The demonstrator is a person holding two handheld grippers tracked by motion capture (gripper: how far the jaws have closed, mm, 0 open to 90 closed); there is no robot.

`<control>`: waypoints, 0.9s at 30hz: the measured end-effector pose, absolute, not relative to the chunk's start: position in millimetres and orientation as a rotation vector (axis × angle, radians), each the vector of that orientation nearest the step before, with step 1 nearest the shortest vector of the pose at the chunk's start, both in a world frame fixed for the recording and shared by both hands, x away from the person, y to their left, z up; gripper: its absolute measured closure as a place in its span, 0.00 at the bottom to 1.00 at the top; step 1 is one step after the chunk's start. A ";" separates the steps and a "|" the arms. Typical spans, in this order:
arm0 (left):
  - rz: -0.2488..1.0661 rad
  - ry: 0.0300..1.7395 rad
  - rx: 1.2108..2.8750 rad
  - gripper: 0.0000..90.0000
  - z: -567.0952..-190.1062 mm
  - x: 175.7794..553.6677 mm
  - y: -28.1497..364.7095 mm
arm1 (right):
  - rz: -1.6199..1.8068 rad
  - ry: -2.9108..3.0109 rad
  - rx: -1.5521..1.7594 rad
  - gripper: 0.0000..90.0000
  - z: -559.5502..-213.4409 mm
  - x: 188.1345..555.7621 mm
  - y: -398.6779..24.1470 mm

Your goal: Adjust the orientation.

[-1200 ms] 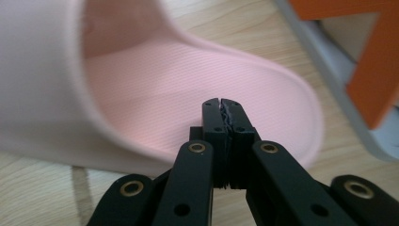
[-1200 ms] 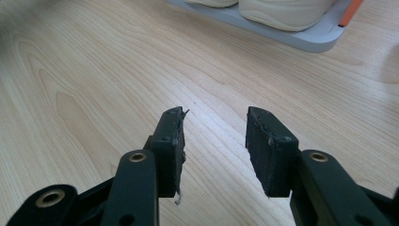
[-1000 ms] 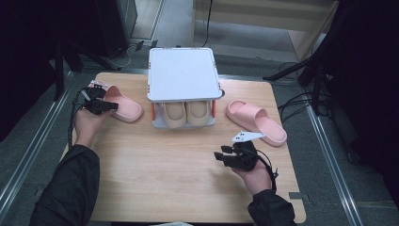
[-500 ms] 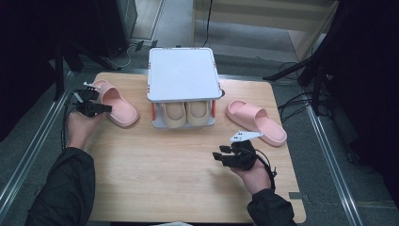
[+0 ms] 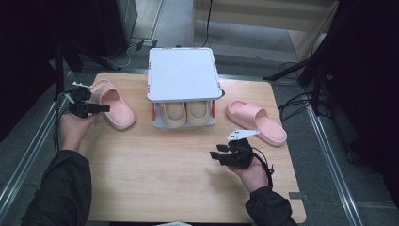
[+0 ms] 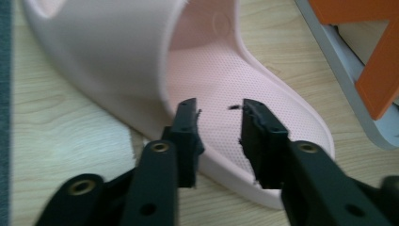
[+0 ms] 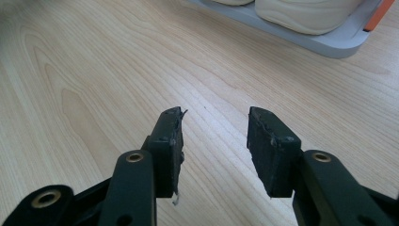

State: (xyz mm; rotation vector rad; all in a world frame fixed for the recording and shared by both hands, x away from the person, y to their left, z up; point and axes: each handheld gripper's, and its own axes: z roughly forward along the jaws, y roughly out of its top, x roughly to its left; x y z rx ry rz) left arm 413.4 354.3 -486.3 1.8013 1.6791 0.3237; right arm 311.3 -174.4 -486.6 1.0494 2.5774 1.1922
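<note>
Since a second ago, the left gripper (image 5: 96, 108) has drawn back from the pink slipper (image 5: 113, 103), and its jaws have just been opening, letting go.

High view: that slipper lies at the table's (image 5: 155, 188) left, beside the shoe rack (image 5: 182, 77). The right gripper (image 5: 217, 155) hovers near the front, well apart.

Left gripper view: jaws parted over the slipper's rim, gripping nothing. The foam looks light and soft; the side rim offers the best hold.

Right gripper view: jaws spread over bare wood.
</note>
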 end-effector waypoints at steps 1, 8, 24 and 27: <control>0.329 1.685 1.791 0.67 -485.0 411.8 356.2 | 1.192 2.578 1.048 0.63 -486.4 311.5 -174.3; 0.383 1.763 1.757 0.52 -491.5 413.0 371.6 | 1.198 2.579 1.037 0.62 -486.8 312.9 -173.7; 0.348 1.798 1.714 0.57 -509.2 438.4 379.6 | 1.166 2.553 1.103 0.61 -490.4 307.1 -184.5; 0.363 1.793 1.710 0.70 -506.5 438.4 380.4 | 1.164 2.547 1.118 0.61 -490.7 305.7 -186.5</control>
